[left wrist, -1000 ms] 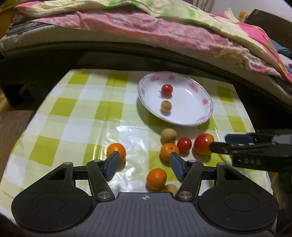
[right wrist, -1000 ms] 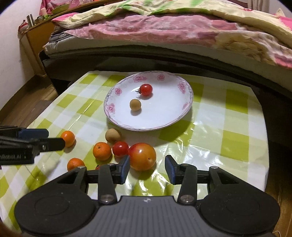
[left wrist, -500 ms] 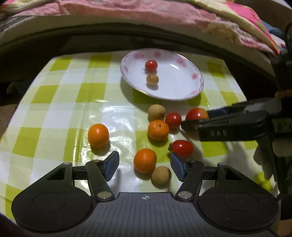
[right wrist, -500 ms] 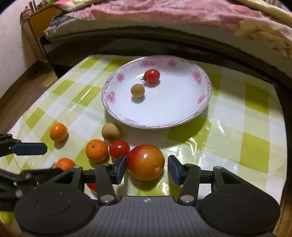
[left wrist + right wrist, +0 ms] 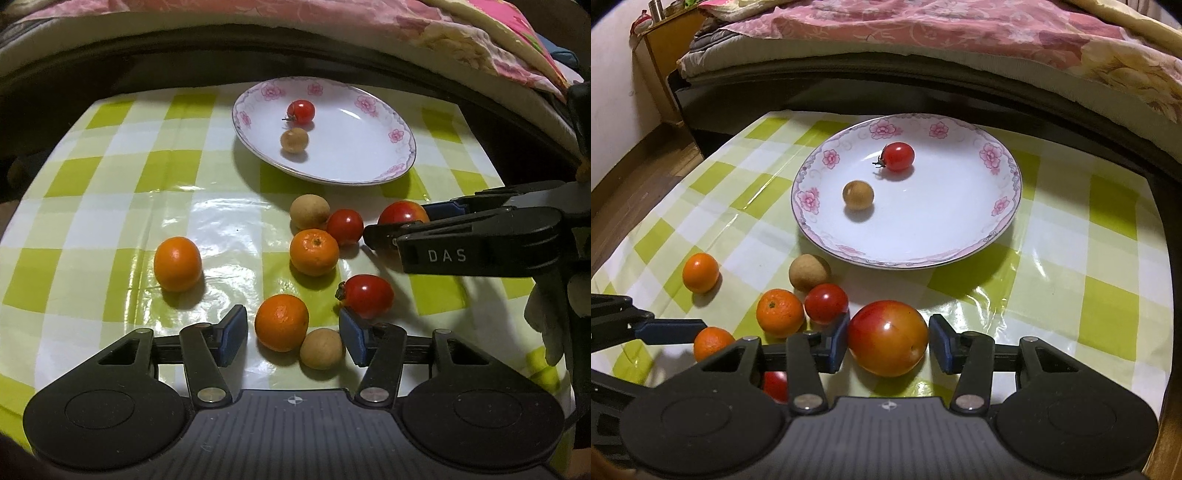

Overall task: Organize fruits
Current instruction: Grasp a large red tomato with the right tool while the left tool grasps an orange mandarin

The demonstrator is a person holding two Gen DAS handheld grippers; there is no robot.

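A white flowered plate (image 5: pixel 960 236) (image 5: pixel 369 162) holds a cherry tomato (image 5: pixel 898 157) and a longan (image 5: pixel 858 194). My right gripper (image 5: pixel 888 341) is open around a large red-yellow fruit (image 5: pixel 888 338) (image 5: pixel 400 214) on the table; its pads stand just beside the fruit. My left gripper (image 5: pixel 291 334) is open around an orange (image 5: pixel 282 322) and a longan (image 5: pixel 322 349). A cherry tomato (image 5: pixel 365 295) lies by its right pad.
On the green checked tablecloth (image 5: pixel 110 184) lie another longan (image 5: pixel 309 211), a cherry tomato (image 5: pixel 344 226) and two more oranges (image 5: pixel 314 252) (image 5: pixel 177 264). A bed with a pink quilt (image 5: pixel 923 29) runs behind the table. The table's edges are close on both sides.
Both grippers moved forward and down. The orange and longan now sit between my left pads, and the big fruit sits deeper between my right pads. No fruit has moved.
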